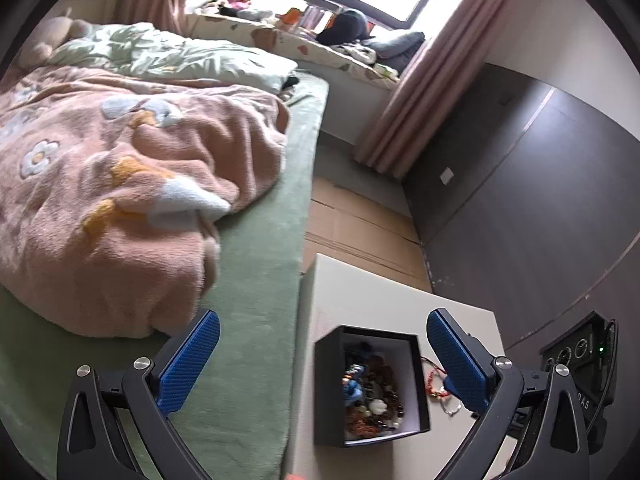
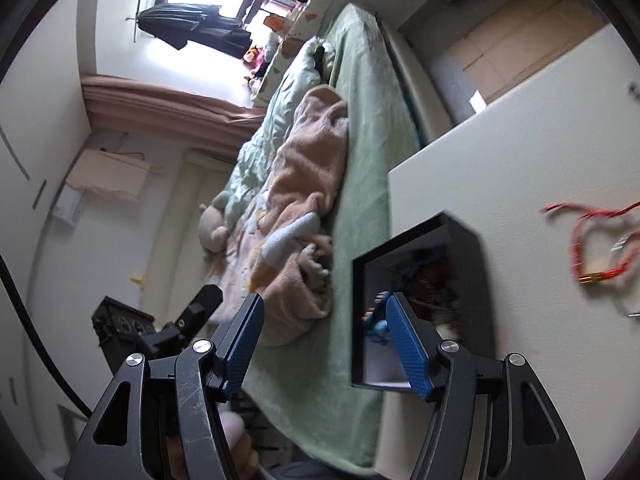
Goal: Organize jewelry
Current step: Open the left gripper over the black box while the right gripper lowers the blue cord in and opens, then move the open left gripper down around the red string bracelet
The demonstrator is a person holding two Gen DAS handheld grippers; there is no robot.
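A black box point(image 1: 328, 392) with a white inside stands on the white table point(image 1: 380, 288) beside the bed. It holds a heap of beaded jewelry point(image 1: 372, 392), among it a blue piece. A red string bracelet point(image 1: 434, 384) lies on the table just right of the box. My left gripper point(image 1: 323, 314) hangs open above the box with nothing between its blue pads. In the right wrist view, which is rolled sideways, my right gripper point(image 2: 326, 297) is open and empty at the box's point(image 2: 476, 280) mouth, one fingertip point(image 2: 404, 332) in front of it. The red bracelet point(image 2: 592, 248) is blurred on the table point(image 2: 500, 152).
A bed with a green sheet point(image 1: 256, 280) and a pink fleece blanket point(image 1: 120, 200) runs along the table's left side. Cardboard point(image 1: 352, 224) covers the floor beyond the table and a dark wall panel point(image 1: 540, 200) stands to the right. The other gripper's body point(image 1: 580, 356) shows at the right edge.
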